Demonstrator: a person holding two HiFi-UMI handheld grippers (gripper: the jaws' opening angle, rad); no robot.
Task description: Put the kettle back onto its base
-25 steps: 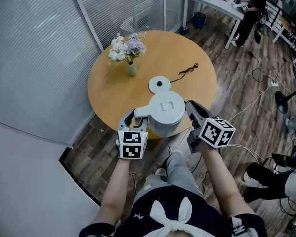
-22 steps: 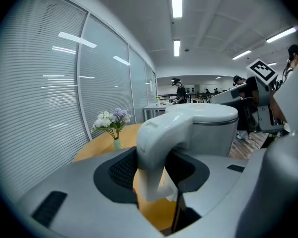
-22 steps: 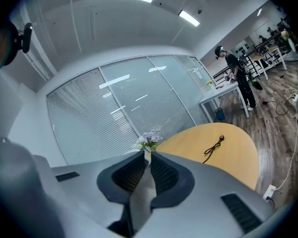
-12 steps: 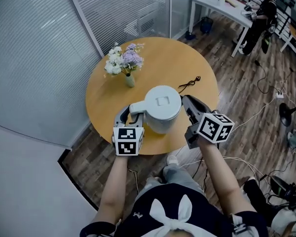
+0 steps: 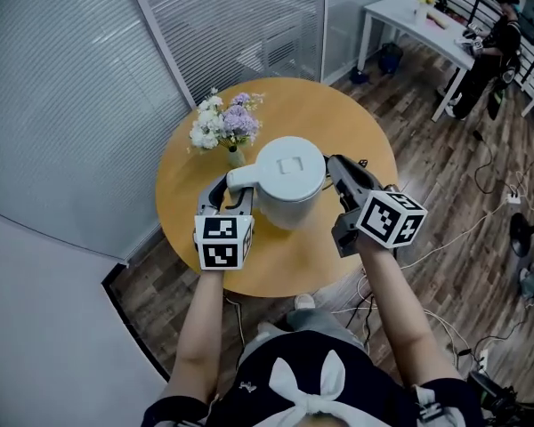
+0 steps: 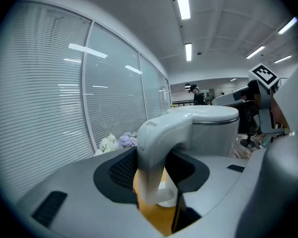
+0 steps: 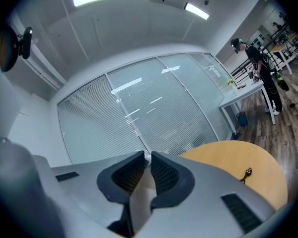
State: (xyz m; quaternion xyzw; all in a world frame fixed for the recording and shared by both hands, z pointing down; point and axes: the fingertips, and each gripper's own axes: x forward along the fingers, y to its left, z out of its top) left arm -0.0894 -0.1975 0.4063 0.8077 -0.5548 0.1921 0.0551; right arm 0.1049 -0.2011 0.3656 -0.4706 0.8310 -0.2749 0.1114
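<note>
The white kettle [image 5: 289, 181] hangs over the round wooden table [image 5: 338, 118], held from both sides. My left gripper [image 5: 230, 196] is shut on its curved handle [image 6: 156, 143], with the kettle body [image 6: 211, 130] just beyond the jaws. On the kettle's right side my right gripper [image 5: 340, 174] is shut on a thin white edge of the kettle [image 7: 141, 197]. The base is hidden, and the kettle covers the spot where it lay.
A small vase of white and purple flowers [image 5: 224, 124] stands on the table just left of the kettle. A black cord [image 7: 246, 175] lies on the table's right part. Blinds and glass walls close the far side. A white desk [image 5: 418, 16] and a person [image 5: 497, 34] are at the back right.
Both grippers have carried the kettle away from the person's body, further over the table. The white round base, visible a second ago beyond the kettle, is now covered by it.
</note>
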